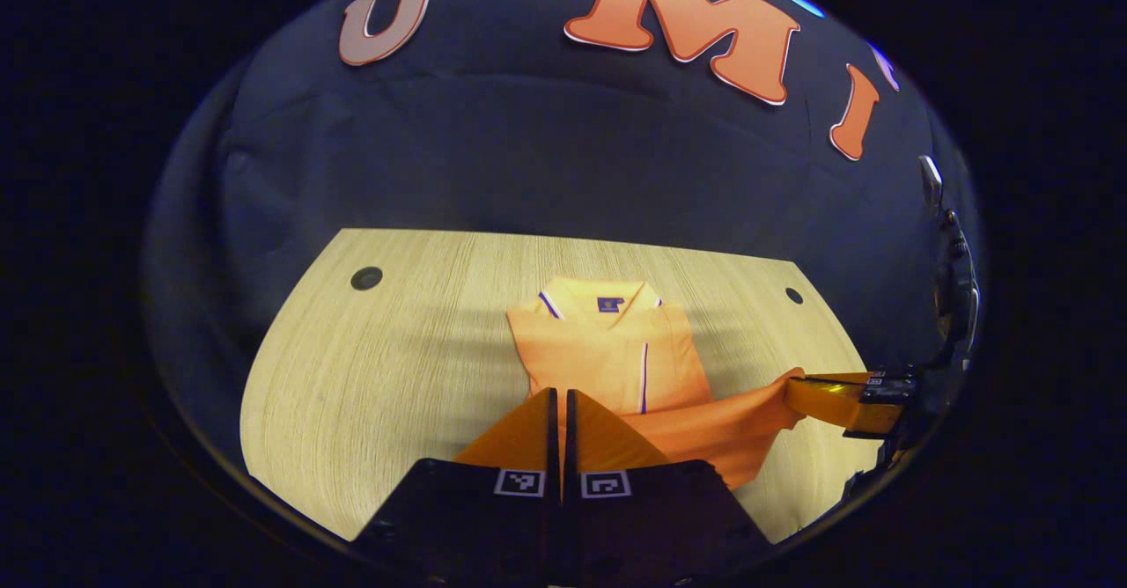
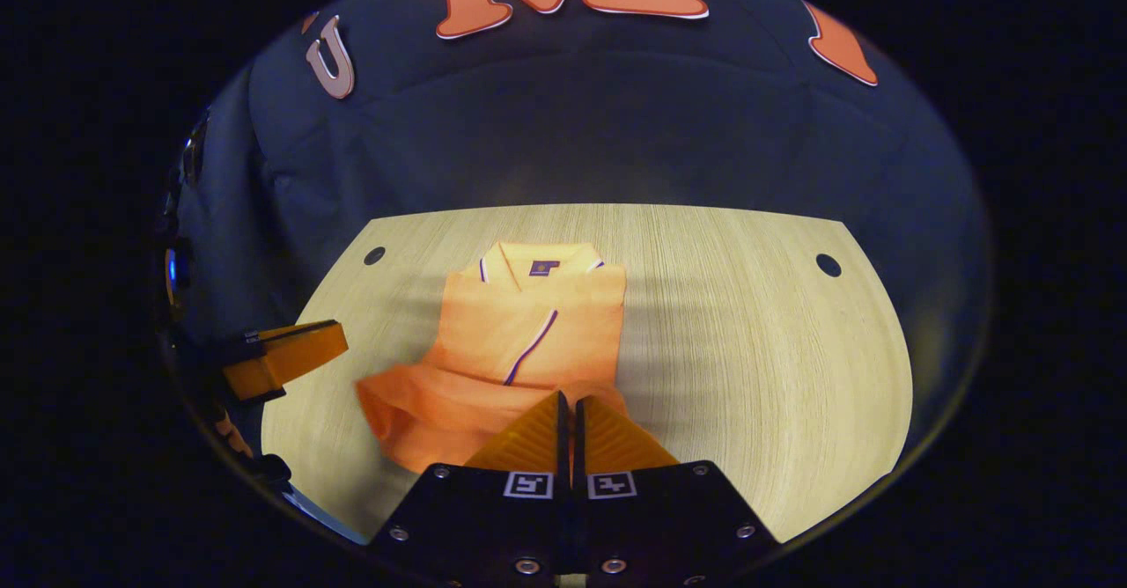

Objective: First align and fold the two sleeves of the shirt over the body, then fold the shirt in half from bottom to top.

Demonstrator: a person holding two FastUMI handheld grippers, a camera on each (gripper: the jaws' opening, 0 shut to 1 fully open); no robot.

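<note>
Table (image 2: 748, 350): orange shirt (image 2: 528, 324) laid collar-far, sleeves folded in, hem lifted near side. Right gripper (image 2: 566, 412) clenched on hem, also seen side-on (image 1: 814, 394). Left gripper (image 1: 559, 407) closed, hem contact obscured. Risk: uneven lift would skew the fold. Pinch points hidden by fingers.

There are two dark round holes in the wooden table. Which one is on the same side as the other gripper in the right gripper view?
The hole at the table's far left corner, above the other gripper. The other hole is far right, beyond the shirt.
</note>
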